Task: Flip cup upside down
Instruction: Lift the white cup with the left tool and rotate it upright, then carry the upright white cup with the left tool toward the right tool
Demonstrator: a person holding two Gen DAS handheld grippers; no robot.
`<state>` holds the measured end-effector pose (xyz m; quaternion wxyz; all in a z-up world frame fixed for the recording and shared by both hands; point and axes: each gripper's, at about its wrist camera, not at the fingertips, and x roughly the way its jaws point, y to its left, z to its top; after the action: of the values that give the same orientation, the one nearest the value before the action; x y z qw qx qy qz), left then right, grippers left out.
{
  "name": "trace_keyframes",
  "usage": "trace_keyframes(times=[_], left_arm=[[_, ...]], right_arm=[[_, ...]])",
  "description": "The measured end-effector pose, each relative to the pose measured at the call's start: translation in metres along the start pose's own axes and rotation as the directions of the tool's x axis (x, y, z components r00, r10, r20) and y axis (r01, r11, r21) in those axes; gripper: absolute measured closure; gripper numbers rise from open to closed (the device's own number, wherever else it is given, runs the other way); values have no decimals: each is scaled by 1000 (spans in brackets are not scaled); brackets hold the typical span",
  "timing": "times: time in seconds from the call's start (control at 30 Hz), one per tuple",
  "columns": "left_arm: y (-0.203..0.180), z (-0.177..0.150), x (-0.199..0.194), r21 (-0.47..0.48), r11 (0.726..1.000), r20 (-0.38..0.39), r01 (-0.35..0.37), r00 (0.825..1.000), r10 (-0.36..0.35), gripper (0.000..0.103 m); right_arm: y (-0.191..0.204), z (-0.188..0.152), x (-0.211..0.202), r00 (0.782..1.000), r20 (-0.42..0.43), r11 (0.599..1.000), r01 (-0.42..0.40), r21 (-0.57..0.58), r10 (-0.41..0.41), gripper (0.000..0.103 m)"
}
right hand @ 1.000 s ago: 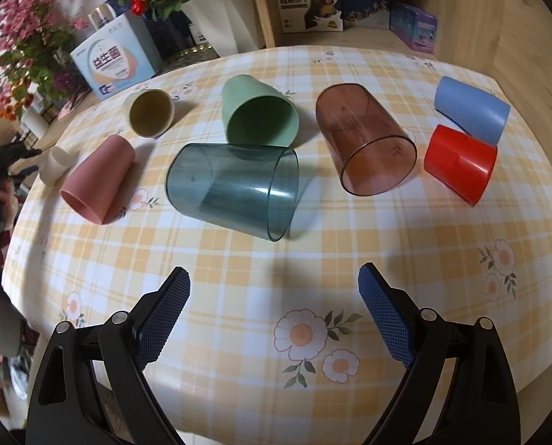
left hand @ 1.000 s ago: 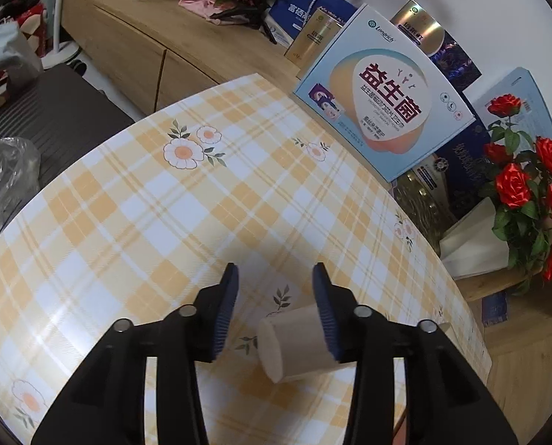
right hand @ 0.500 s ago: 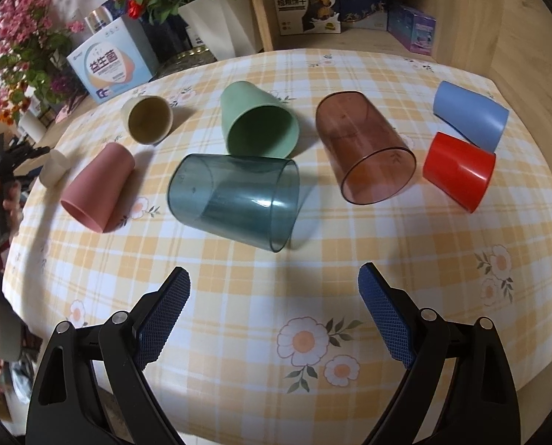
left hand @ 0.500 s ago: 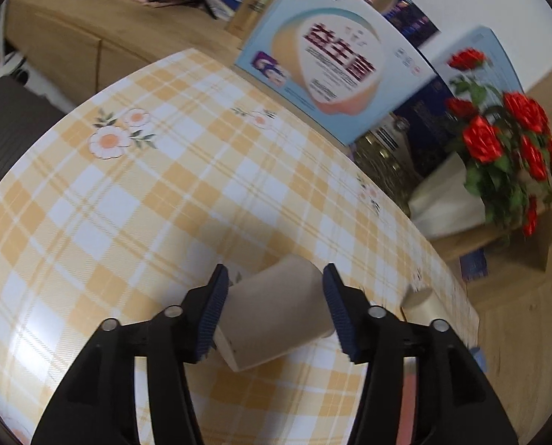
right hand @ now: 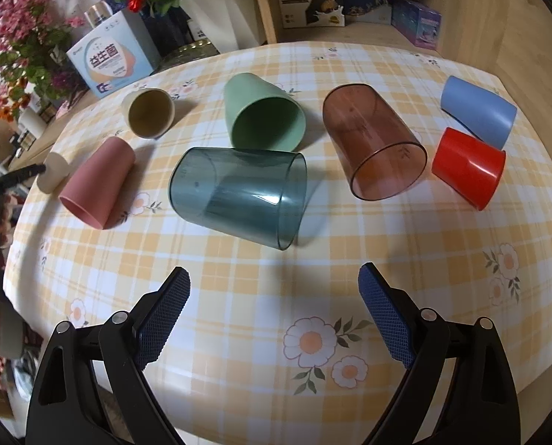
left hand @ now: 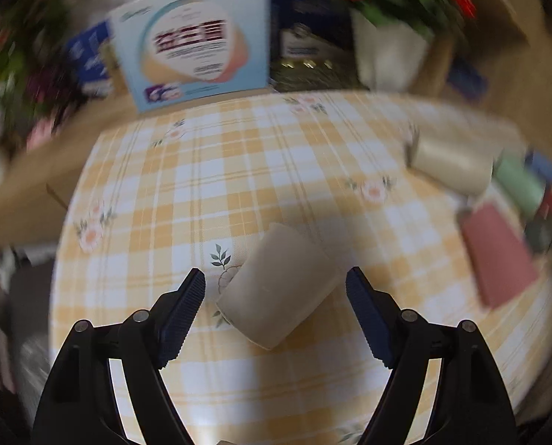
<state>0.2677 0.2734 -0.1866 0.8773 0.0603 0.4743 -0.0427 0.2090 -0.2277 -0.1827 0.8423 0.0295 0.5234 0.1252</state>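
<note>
A small cream cup (left hand: 279,289) lies on its side on the checked tablecloth (left hand: 238,170), between the fingers of my left gripper (left hand: 276,300). The jaws stand wide open and do not touch it. The same cup shows at the far left of the right wrist view (right hand: 53,172), with the left gripper's fingers (right hand: 20,176) beside it. My right gripper (right hand: 274,296) is open and empty above the table's near side. A dark teal clear cup (right hand: 238,198) lies on its side just ahead of it.
Other cups lie on their sides: pink (right hand: 98,183), beige (right hand: 148,116), green (right hand: 263,115), brown clear (right hand: 374,148), red (right hand: 468,167), blue (right hand: 478,109). A light blue box (right hand: 111,61) and a white flower vase (right hand: 220,11) stand behind the table.
My left gripper swung round to the right and opened wide, letting go of the cream cup, which now lies on the table. The right gripper has barely moved.
</note>
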Motion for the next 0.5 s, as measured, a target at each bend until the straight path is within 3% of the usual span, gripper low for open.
trace_keyframes(times=[0.13,0.2,0.43,0.5], left_arm=[[-25,-8,15,227,972,-76,-62,994,81,27],[-28,-8,22,255,963,-85,-82,991,106,38],[-23,2,31,118,990,-78,-74,993,84,49],[-18,1,27,18,1000,-78,-18,997,19,50]], right_arm=[[1,2,-2,1000,6,1000,6,-3,-6,14],[0,3,-1,1000,5,1000,5,1,-5,14],[1,3,-4,1000,6,1000,-1,-1,1,14],[-1,4,-7,1000,13,1000,-2,9,2,14]])
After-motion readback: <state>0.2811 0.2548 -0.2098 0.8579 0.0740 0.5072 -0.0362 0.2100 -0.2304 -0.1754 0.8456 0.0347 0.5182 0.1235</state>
